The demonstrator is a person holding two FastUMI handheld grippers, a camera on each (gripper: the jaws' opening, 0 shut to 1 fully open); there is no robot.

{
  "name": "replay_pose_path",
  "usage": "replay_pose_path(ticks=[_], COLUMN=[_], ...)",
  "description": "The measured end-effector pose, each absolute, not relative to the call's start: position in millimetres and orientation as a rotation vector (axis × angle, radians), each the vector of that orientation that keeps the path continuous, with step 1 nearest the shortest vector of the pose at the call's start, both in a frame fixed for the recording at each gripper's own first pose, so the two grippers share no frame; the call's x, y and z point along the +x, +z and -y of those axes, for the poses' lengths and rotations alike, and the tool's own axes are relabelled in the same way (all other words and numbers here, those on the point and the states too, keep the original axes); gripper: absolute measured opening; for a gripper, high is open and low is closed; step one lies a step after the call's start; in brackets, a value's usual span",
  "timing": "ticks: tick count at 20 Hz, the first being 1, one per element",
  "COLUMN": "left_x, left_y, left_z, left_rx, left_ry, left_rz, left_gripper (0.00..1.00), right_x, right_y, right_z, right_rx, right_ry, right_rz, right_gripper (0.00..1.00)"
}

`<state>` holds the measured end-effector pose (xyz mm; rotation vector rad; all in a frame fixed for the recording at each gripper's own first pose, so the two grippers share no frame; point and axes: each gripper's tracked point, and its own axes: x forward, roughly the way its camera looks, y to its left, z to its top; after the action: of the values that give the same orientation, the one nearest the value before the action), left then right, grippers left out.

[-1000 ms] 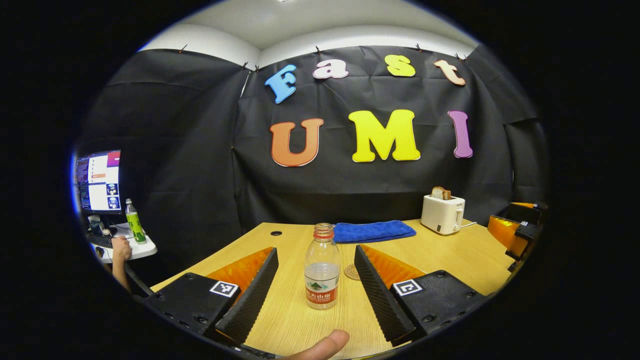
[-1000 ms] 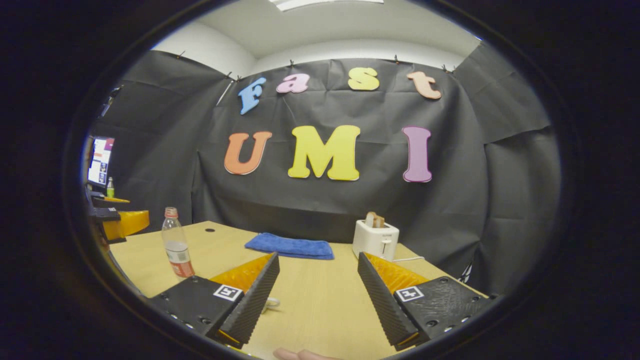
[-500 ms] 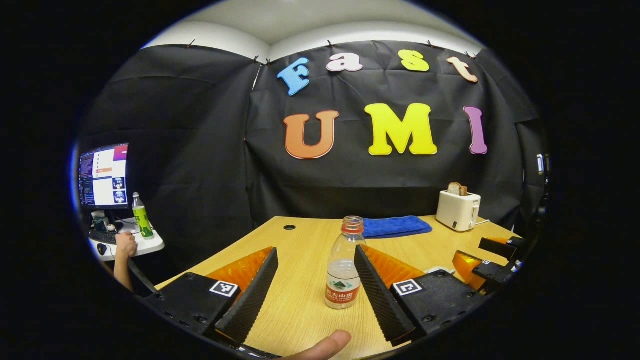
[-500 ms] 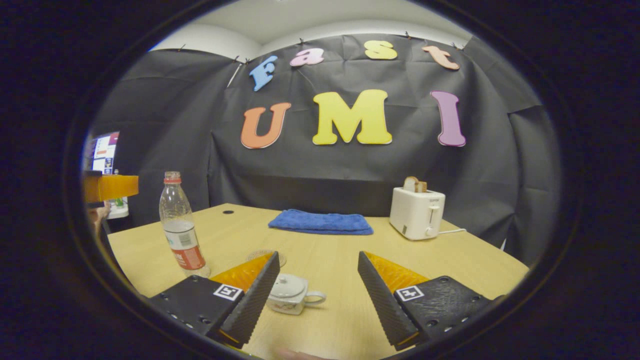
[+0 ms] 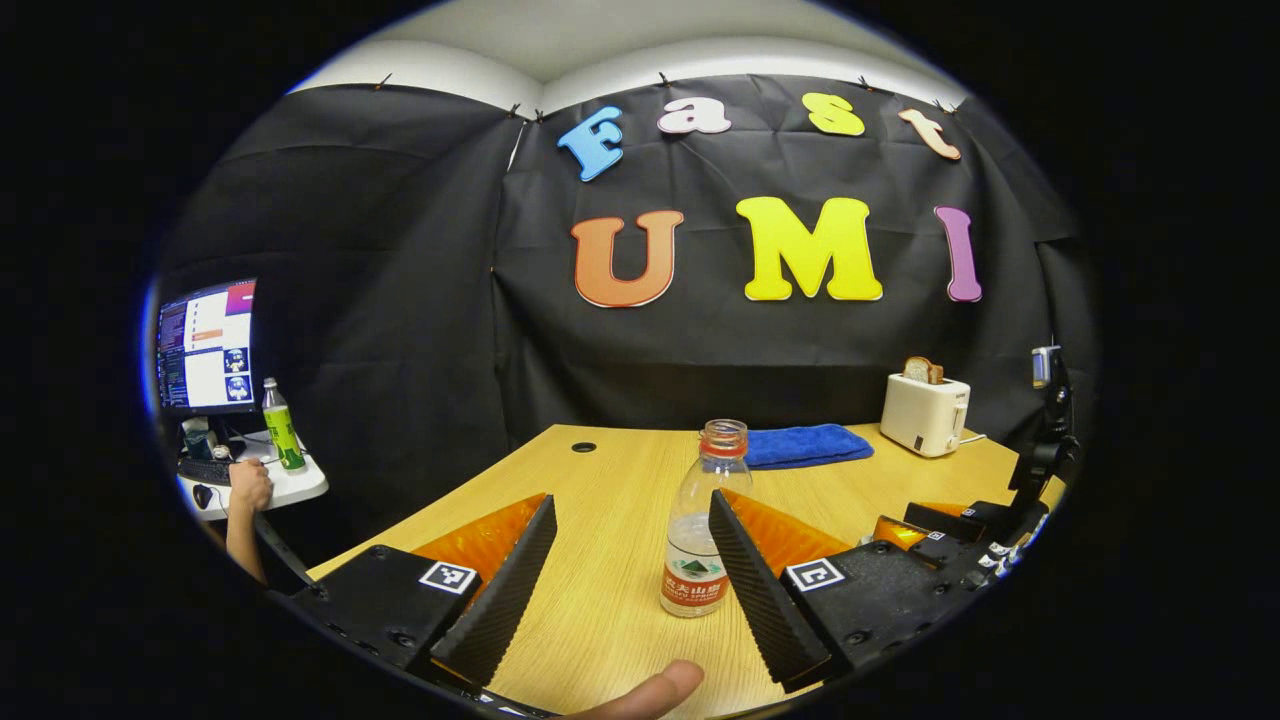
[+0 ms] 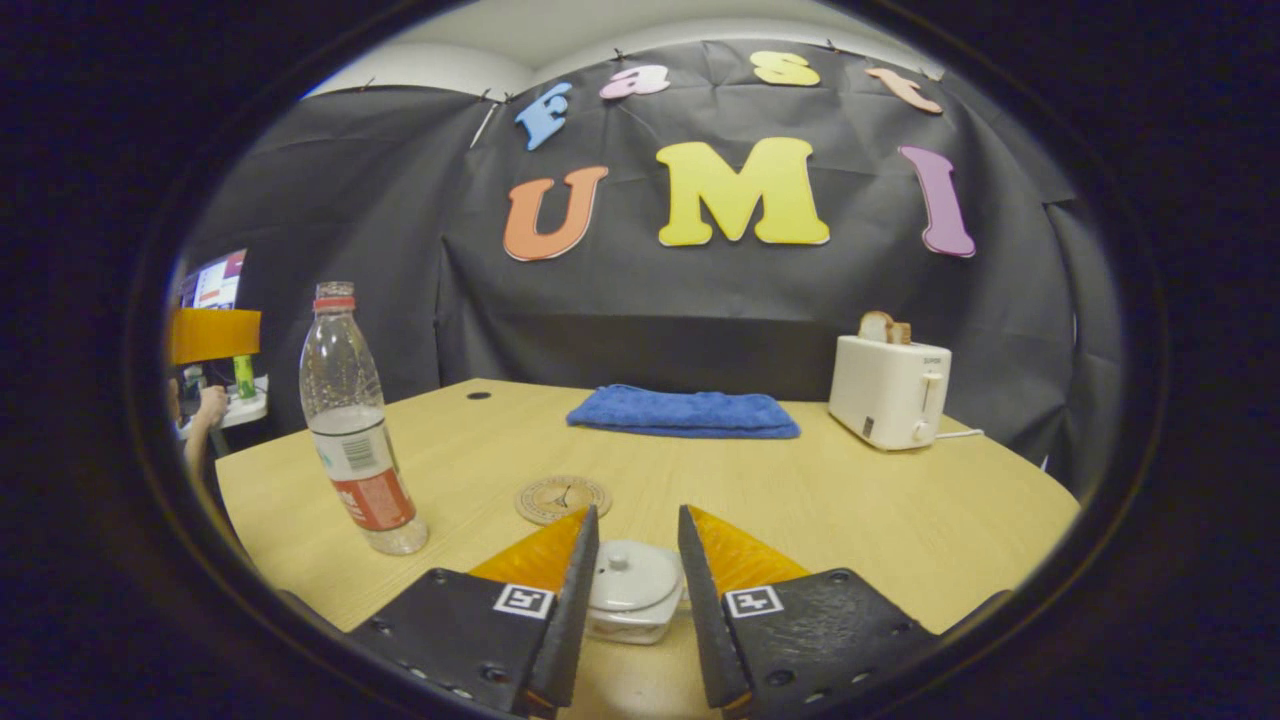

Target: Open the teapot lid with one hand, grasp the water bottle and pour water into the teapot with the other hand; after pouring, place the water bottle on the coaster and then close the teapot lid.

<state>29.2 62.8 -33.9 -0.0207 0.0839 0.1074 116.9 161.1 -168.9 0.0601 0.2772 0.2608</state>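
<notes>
Left tongs are spread wide, with the water bottle standing on the desk right by their right-hand finger. Right tongs have narrowed around the teapot lid; can't tell if they're actually gripping it. Coaster sits at 11 o'clock from the teapot.

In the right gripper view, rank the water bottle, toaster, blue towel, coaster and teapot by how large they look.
1. water bottle, though it stands nearer the camera
2. blue towel and toaster, too alike to rank
3. coaster and teapot; unsure, since the right gripper's fingers hide the teapot's sides
</notes>
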Motion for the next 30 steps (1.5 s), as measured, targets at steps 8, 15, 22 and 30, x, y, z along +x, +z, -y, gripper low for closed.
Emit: replay_pose_path(ticks=[8,15,22,30], left_x=[33,39,45,66], left_y=[-39,-47,-63,-83], left_z=[-65,-43,-20,-11], left_rx=[-0.036,-0.044,-0.04,0.033], left_ry=[0.095,-0.005,-0.086,-0.104], left_rz=[-0.094,-0.109,-0.13,-0.069], left_gripper=[0.96,0.96,0.96,0.96], right_x=[121,122,99,76], right_y=[-172,-162,-125,-79], right_z=[-169,-166,-140,-77], right_rx=[0.049,0.102,0.124,0.133], right_ry=[0.288,0.305,0.278,0.201], right_rz=[-0.295,-0.289,-0.214,-0.13], right_gripper=[0.06,0.0,0.0,0.0])
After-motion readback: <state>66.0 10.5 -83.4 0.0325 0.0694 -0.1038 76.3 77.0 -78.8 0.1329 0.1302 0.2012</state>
